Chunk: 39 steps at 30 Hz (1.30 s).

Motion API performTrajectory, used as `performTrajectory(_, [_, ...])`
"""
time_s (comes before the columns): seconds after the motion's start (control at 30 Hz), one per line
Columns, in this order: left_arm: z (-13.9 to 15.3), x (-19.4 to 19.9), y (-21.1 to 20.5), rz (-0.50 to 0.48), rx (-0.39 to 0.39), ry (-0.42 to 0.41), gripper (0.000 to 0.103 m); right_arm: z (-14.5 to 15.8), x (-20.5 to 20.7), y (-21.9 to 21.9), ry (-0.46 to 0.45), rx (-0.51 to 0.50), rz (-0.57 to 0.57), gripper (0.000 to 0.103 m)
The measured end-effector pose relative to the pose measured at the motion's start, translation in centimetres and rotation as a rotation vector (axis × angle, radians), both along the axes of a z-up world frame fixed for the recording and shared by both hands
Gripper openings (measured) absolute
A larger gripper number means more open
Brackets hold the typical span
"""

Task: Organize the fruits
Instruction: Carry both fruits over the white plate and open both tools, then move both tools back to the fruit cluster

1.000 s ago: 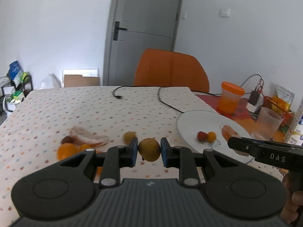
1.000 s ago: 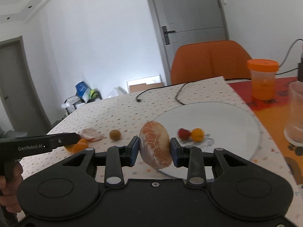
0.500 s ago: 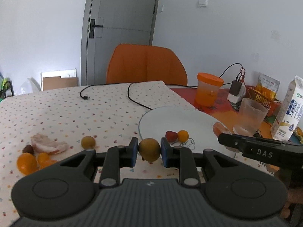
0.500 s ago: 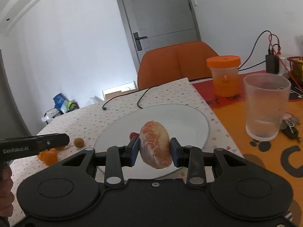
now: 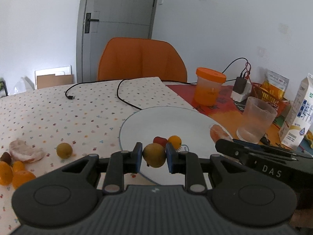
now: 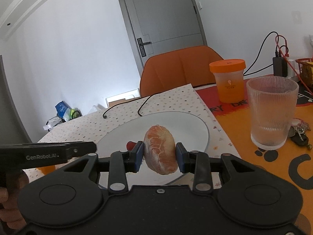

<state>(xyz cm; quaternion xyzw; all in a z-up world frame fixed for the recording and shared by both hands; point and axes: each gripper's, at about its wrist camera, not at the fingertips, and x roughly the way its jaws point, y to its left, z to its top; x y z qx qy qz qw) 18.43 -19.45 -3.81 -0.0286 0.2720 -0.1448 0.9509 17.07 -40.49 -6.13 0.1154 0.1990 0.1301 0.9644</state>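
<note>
Both grippers carry fruit above the plate (image 5: 137, 117), so the step in hand looks like delivery. The left gripper (image 5: 154, 157) has its fingers closed on a small yellow-green fruit (image 5: 154, 155) at the plate's near edge; the right gripper (image 6: 159, 155) is clamped on a peeled orange (image 6: 160, 148). Next, each should lower onto bare plate beside the red fruit (image 5: 160, 140) and open. More fruit waits on the surface (image 5: 58, 107).

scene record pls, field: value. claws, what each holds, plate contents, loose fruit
left claw: shut on yellow-green fruit, over plate edge
right claw: shut on peeled orange, above plate
plate: red fruit, small orange fruit
loose on tablecloth: yellow-green ball, peeled segment, orange pieces
</note>
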Motion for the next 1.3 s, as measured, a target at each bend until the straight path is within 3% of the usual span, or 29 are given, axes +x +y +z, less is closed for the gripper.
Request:
performTrajectory(0.33, [0.2, 0.1, 1.2, 0.02, -0.037, 0.028, 0.029, 0.1, 0.4, 0.5, -0.009, -0.032, -0.01, 0.034])
performTrajectory(0.5, [0.3, -0.3, 2.7, 0.029, -0.057, 0.031, 0.044, 0.6, 0.2, 1.0, -0.03, -0.038, -0.007, 0.041])
performTrajectory(0.63, [0.6, -0.7, 4.4, 0.08, -0.082, 0.031, 0.058, 1.3, -0.2, 1.8, -0.058, -0.025, 0.017, 0.059])
performTrajectory(0.87, [2.0, -2.3, 7.9, 0.143, -0.09, -0.011, 0.086, 1.9, -0.4, 3.3, -0.053, -0.007, 0.051, 0.076])
performTrajectory(1.13, [2.5, -4.1, 11.6, 0.218, -0.087, -0.033, 0.096, 2.8, -0.9, 5.6, -0.047, 0.003, 0.102, 0.094])
performTrajectory(1.3, [2.4, -4.9, 13.4, 0.227, -0.086, -0.037, 0.098, 3.2, -0.9, 7.0, -0.052, 0.013, 0.12, 0.099])
